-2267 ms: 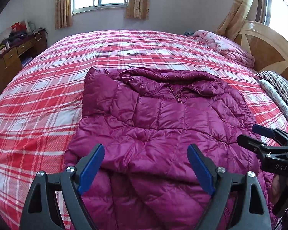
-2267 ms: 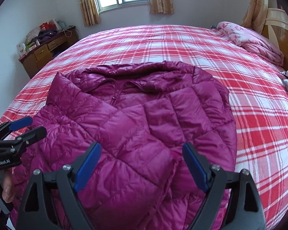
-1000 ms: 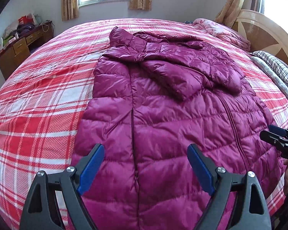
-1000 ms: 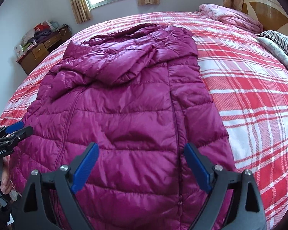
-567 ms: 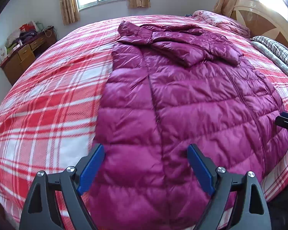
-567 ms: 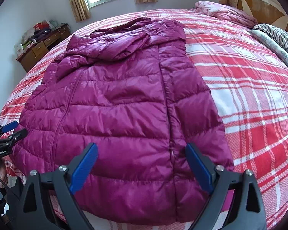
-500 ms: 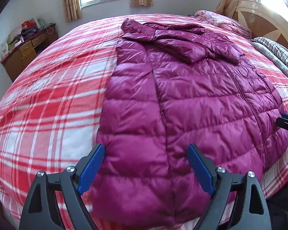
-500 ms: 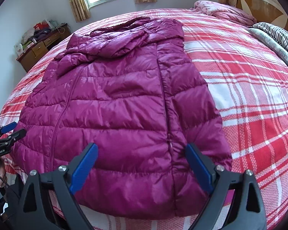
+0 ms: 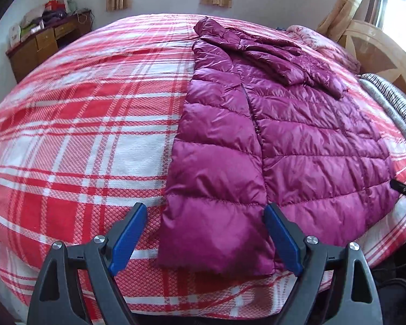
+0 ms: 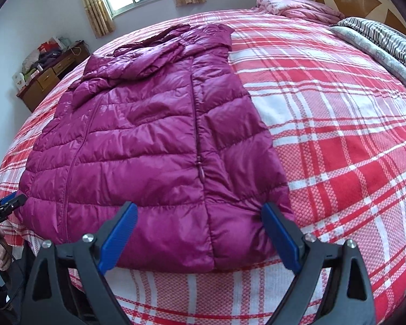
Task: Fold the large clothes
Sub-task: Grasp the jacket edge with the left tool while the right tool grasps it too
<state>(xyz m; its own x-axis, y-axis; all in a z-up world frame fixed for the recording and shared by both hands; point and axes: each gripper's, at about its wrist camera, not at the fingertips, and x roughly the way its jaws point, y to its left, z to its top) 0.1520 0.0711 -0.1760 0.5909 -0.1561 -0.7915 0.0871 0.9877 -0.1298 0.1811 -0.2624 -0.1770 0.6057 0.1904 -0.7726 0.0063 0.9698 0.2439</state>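
Jacket (image 9: 297, 146) lies flat on the bed (image 9: 94, 135), hem at the near edge, sleeves folded in up top, body fold not done; left gripper (image 9: 205, 239) and right gripper (image 10: 200, 237) both gape empty.

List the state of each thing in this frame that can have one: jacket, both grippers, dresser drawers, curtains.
Purple down jacket: spread flat on the plaid bed, hem toward the grippers, sleeves folded across the chest.
Left gripper: open, holding nothing.
Right gripper: open, holding nothing.
Dresser drawers: closed.
Curtains: drawn aside, window uncovered.
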